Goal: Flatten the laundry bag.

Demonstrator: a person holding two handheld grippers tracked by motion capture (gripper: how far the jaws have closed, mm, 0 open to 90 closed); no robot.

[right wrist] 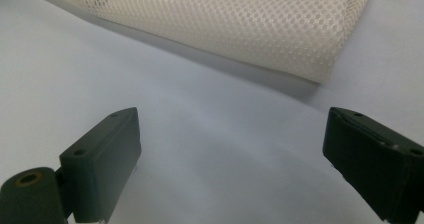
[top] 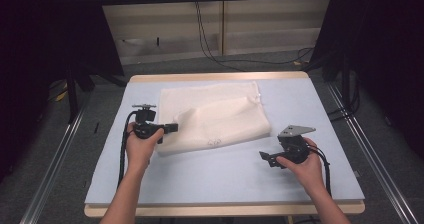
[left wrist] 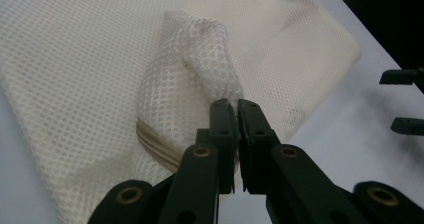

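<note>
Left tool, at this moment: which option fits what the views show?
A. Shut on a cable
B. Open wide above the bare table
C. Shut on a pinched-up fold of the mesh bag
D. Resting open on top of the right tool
C: in the left gripper view the left tool has its jaws pressed together on a raised fold of the cream mesh bag, while the right tool stands open over the table.

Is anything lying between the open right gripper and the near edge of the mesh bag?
Nothing visible. Bare table lies between the right gripper and the mesh bag. The left gripper is already shut on a raised fold of it.
</note>
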